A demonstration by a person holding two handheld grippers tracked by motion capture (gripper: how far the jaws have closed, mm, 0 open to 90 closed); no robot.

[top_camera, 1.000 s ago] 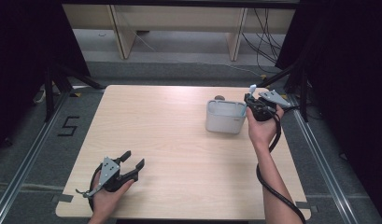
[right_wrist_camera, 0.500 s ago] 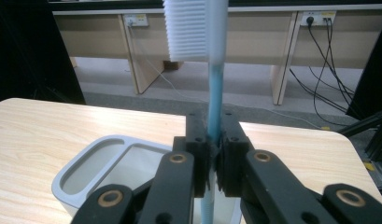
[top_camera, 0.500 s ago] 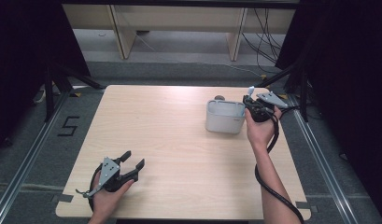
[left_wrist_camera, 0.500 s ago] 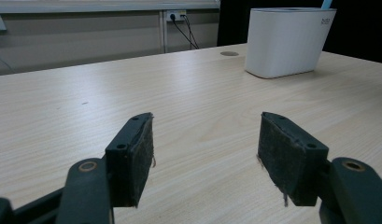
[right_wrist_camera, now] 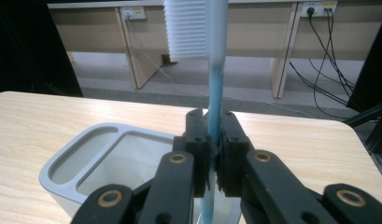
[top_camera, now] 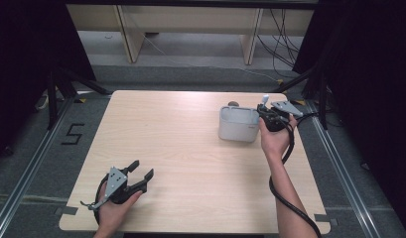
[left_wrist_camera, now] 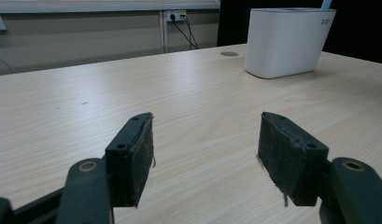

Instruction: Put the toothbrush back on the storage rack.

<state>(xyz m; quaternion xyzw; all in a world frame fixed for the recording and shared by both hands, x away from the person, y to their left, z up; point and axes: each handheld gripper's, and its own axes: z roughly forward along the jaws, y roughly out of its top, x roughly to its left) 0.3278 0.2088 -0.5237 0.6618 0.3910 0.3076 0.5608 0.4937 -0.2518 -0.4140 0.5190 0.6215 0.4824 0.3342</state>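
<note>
**Toothbrush gripped upright at the white holder**

The landmark is the white toothbrush holder, a rounded box with two compartments standing on the far right part of the wooden table.

The right gripper sits just beside the holder's right end, held in the person's right hand. In the right gripper view its jaws are clenched on the blue handle of a toothbrush. The brush stands upright, white bristles at the top and facing left in that view. Its lower end runs down past the jaws, beside the holder's rim; whether it reaches inside a compartment cannot be told.

The left gripper lies well apart from the holder, near the table's front left corner, in the person's left hand. Its jaws are spread wide with nothing between them. In the left gripper view the pads point across bare tabletop toward the holder, far off at the upper right.
</note>
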